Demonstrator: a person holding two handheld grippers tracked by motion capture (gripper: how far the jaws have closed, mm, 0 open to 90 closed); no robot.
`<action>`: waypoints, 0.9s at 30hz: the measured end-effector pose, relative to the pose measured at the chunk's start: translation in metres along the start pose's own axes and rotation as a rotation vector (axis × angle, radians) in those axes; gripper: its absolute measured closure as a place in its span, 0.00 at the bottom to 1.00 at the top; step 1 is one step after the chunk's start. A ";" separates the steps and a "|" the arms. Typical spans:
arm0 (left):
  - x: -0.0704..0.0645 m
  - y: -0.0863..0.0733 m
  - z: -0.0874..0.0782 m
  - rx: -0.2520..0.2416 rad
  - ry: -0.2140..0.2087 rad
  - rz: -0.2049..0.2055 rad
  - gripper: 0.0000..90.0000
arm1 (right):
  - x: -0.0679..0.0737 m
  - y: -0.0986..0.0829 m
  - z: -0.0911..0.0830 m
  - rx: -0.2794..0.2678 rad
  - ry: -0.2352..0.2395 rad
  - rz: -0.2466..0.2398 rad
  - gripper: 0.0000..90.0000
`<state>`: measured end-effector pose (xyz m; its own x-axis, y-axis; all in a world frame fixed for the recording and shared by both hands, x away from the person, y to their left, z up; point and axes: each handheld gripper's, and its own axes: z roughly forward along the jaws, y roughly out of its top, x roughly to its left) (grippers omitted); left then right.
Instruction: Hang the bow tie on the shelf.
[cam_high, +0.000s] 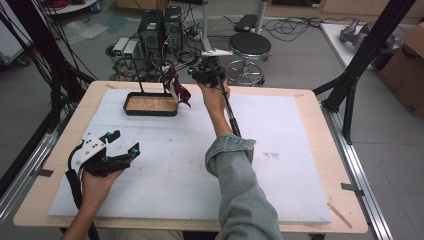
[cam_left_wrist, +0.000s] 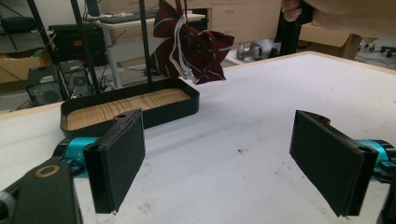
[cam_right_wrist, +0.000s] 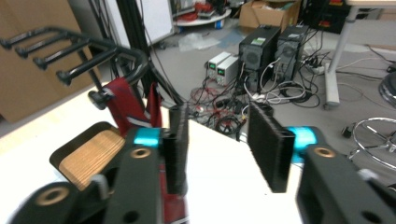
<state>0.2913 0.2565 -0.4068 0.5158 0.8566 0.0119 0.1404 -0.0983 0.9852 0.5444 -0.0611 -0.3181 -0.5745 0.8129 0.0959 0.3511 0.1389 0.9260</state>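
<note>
A dark red striped cloth (cam_high: 178, 89) with white straps hangs from a black rack over a black tray with a wooden floor (cam_high: 150, 104) at the back of the table. My right gripper (cam_high: 198, 75) is raised just right of the cloth, open, with nothing between its pads. In the right gripper view the cloth (cam_right_wrist: 128, 109) lies left of and behind the left pad (cam_right_wrist: 178, 149), below the rack's prongs (cam_right_wrist: 70, 51). My left gripper (cam_high: 125, 143) rests open at the front left. Its view looks across the mat at the cloth (cam_left_wrist: 191, 46) and the tray (cam_left_wrist: 130, 109).
A white foam mat (cam_high: 280, 135) covers the wooden table. Behind the table stand computer towers (cam_high: 160, 27), tangled cables and a round stool (cam_high: 249, 47). Black frame posts (cam_high: 357, 65) rise at the right, and a cardboard box (cam_high: 407, 65) sits beyond them.
</note>
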 end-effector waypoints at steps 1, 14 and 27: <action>0.000 0.000 0.000 0.000 -0.001 0.001 0.21 | -0.003 0.000 -0.003 -0.008 -0.001 0.009 0.59; 0.000 -0.001 0.003 0.003 0.000 -0.001 0.21 | -0.054 0.005 -0.074 -0.147 -0.094 0.068 0.31; 0.002 -0.001 0.000 0.003 0.009 -0.002 0.21 | -0.092 0.008 -0.135 -0.216 -0.168 0.107 0.25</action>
<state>0.2920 0.2582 -0.4080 0.5080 0.8612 0.0117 0.1434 -0.0980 0.9848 0.5002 -0.2109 -0.2701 -0.4059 0.9011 0.1523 0.2275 -0.0618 0.9718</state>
